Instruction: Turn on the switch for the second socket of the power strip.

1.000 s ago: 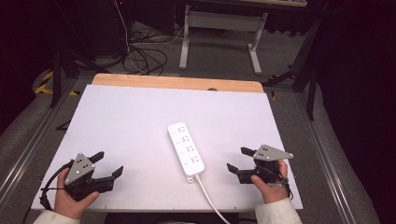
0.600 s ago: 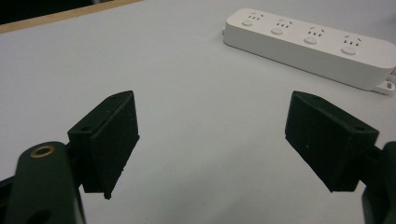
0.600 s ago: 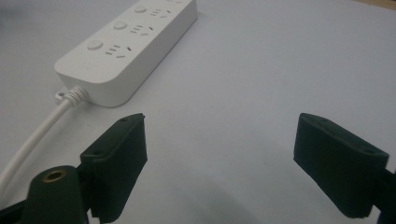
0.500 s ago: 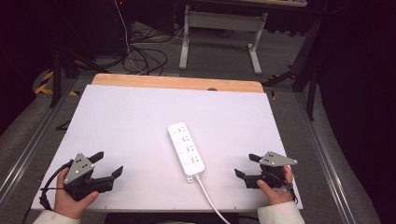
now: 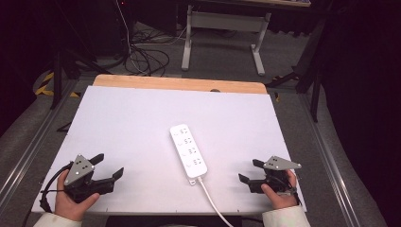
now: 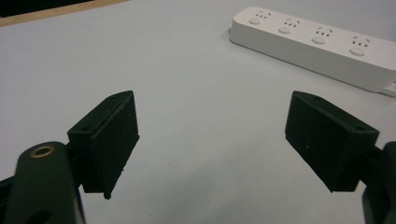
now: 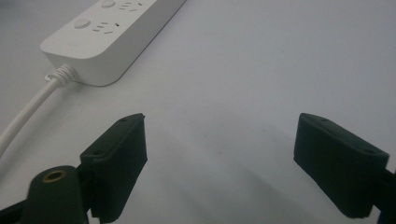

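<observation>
One table (image 5: pixel 142 123) is seen, topped with a plain white sheet, with a strip of bare wood left showing along its far edge. One power strip (image 5: pixel 188 150) is laid on it, a bit right of centre and nearer the front edge, running front to back. Four socket groups can be counted on it in the high view and in the left gripper view (image 6: pixel 322 44); in the right gripper view (image 7: pixel 112 35) it's cut off by the top edge, so just two are visible there. One white cord (image 5: pixel 213 201) is plugged out of its near end and is cut off at the bottom of the high view, so where it ends can't be made out.

Two grippers are held low at the front corners. The left gripper (image 5: pixel 108 166) is kept well apart from the strip on its left, jaws spread wide with nothing but white sheet between them (image 6: pixel 212 140). The right gripper (image 5: pixel 251 171) is placed near the strip's cord end, jaws equally wide apart and nothing gripped (image 7: pixel 219 158). Two hands are partly hidden under the gripper bodies, and the sleeves are chopped off by the frame.

Behind the table, a tangle of cables (image 5: pixel 149 54) on the floor is too dark to be counted.
</observation>
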Demonstrator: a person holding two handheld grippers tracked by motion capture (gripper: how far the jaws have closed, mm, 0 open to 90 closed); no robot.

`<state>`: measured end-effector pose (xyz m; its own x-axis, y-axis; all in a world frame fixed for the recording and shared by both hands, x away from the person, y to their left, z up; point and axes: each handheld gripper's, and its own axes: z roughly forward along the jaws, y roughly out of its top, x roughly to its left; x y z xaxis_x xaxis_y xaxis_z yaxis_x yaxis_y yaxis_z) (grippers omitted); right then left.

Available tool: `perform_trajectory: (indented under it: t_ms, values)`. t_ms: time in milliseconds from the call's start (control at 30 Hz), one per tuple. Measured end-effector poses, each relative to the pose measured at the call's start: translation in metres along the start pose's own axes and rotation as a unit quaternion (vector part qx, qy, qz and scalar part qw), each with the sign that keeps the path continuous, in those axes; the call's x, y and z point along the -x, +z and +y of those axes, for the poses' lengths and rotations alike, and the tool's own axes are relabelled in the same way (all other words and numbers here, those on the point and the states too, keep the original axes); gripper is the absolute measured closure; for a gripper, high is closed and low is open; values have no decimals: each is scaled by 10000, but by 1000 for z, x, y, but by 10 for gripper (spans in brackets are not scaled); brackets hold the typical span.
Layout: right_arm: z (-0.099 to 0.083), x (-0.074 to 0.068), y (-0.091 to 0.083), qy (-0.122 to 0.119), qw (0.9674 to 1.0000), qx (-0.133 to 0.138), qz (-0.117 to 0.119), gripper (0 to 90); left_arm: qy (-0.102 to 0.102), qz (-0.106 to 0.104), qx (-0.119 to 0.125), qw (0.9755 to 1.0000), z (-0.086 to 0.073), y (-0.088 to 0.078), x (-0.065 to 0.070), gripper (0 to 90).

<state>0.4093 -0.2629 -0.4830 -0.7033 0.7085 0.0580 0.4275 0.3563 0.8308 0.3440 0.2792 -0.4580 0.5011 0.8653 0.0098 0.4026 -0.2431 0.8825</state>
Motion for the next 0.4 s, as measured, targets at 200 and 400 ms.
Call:
perform_trajectory:
  t_ms: [200,400]
  values:
    - [0,-1,0,-45,10000,21,-34,177,124,39,6,9999,1,0,2,180]
    - [1,-2,-1,-96,9999,82,-76,177,156,24,2,9999,1,1,3,178]
